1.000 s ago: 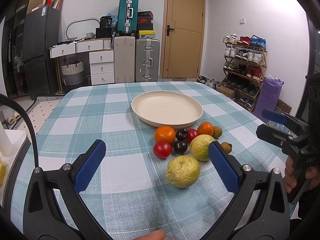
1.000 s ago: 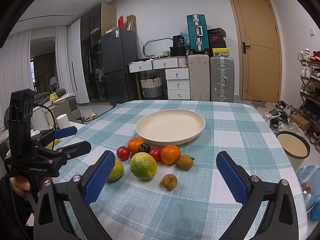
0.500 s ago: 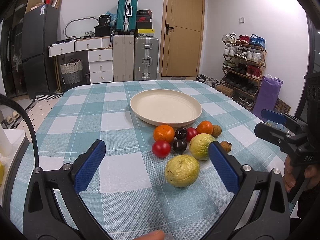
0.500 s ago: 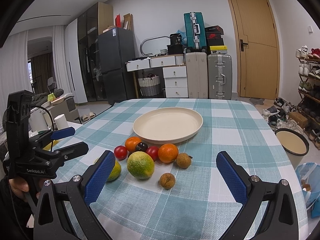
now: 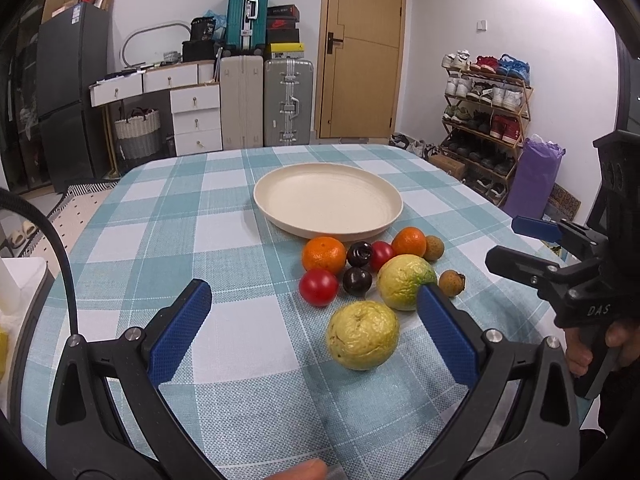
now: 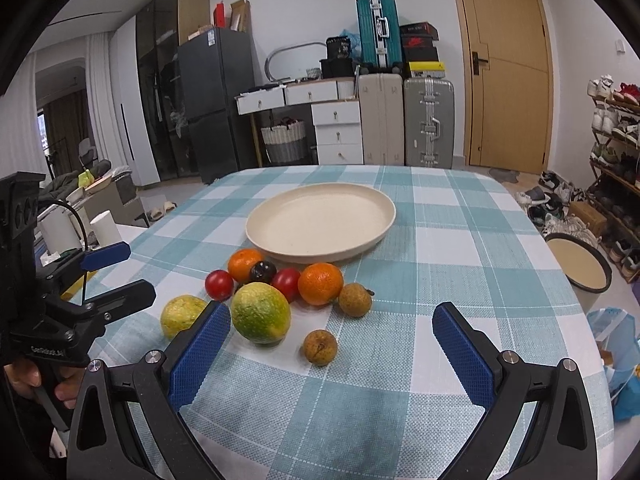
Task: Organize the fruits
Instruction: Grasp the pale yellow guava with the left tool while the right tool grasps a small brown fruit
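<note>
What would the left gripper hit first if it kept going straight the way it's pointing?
Likely the yellow guava, lying between the open left gripper's fingers toward the right one; depth is hard to judge.

The right gripper (image 6: 332,332) hangs above the checked tablecloth (image 6: 460,240), jaws spread wide, nothing between them. A cream plate (image 6: 320,224) sits mid-table. Just in front of it lies a fruit cluster: two oranges (image 6: 321,283), two red tomatoes (image 6: 219,284), one dark plum (image 6: 263,271), a green-yellow citrus (image 6: 261,315) and a yellow fruit (image 6: 182,316) (partly hidden by the blue pad (image 6: 200,354)). Two brown longans (image 6: 320,347) lie apart on the near side. The left gripper (image 6: 120,272), jaws apart, is hand-held at the left edge.
</note>
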Demonstrator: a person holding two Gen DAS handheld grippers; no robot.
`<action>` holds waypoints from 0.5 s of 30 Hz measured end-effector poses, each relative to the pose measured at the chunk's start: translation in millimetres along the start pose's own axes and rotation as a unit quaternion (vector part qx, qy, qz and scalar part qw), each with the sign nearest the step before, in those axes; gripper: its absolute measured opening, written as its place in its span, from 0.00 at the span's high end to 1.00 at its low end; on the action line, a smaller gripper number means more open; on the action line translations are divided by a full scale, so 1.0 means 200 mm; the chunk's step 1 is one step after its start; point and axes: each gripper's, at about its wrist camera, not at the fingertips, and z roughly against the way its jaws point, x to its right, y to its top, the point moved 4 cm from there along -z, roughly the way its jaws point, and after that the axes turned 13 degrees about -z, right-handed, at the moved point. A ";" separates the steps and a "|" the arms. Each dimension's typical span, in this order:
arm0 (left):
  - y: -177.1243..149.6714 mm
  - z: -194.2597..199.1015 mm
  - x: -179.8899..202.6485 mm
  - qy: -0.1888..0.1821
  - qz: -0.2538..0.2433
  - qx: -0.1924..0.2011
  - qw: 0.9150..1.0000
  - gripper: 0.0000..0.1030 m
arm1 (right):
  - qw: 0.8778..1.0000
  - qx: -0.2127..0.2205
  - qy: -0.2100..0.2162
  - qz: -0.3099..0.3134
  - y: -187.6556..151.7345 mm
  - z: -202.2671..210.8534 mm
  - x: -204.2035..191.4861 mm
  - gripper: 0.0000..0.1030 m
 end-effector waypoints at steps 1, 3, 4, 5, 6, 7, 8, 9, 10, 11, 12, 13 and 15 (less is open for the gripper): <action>0.00 0.00 0.00 -0.002 0.001 -0.002 1.000 0.01 | 1.000 -0.005 -0.001 -0.003 0.01 -0.01 0.01 0.00; 0.00 -0.02 -0.01 -0.005 0.006 -0.007 1.000 0.01 | 1.000 -0.021 0.000 -0.003 0.02 -0.04 0.01 0.00; 0.00 -0.02 -0.01 -0.010 0.010 -0.012 1.000 0.01 | 1.000 -0.025 -0.002 -0.003 0.03 -0.04 0.01 0.00; 0.00 -0.03 -0.01 -0.015 0.012 -0.018 1.000 0.01 | 0.999 -0.030 -0.012 -0.002 0.03 -0.05 0.02 0.00; -0.01 -0.04 -0.01 -0.020 0.013 -0.025 0.999 0.01 | 0.999 -0.037 -0.022 -0.002 0.03 -0.07 0.03 0.00; -0.01 -0.05 -0.01 -0.022 0.014 -0.032 0.999 0.01 | 0.999 -0.047 -0.024 -0.002 0.03 -0.08 0.03 0.00; -0.01 -0.06 -0.01 -0.023 0.015 -0.038 0.999 0.01 | 0.998 -0.061 -0.024 -0.002 0.02 -0.10 0.04 0.00; -0.02 -0.07 -0.01 -0.024 0.014 -0.044 0.999 0.01 | 0.997 -0.075 -0.024 -0.002 0.00 -0.12 0.04 0.00; -0.02 -0.08 -0.01 -0.023 0.013 -0.050 0.998 0.01 | 0.996 -0.088 -0.022 -0.004 -0.01 -0.14 0.05 0.01; -0.03 -0.09 0.00 -0.023 0.009 -0.056 0.998 0.01 | 0.995 -0.095 -0.018 -0.005 -0.02 -0.15 0.06 0.01; -0.03 -0.10 0.01 -0.022 0.005 -0.062 0.998 0.01 | 0.995 -0.103 -0.014 -0.007 -0.03 -0.17 0.06 0.05; -0.04 -0.11 0.01 -0.020 0.001 -0.068 0.997 0.01 | 0.994 -0.110 -0.010 -0.008 -0.04 -0.18 0.06 0.11; -0.04 -0.12 0.03 -0.029 -0.007 -0.077 0.997 0.01 | 0.992 -0.128 -0.002 -0.013 -0.06 -0.20 0.06 0.21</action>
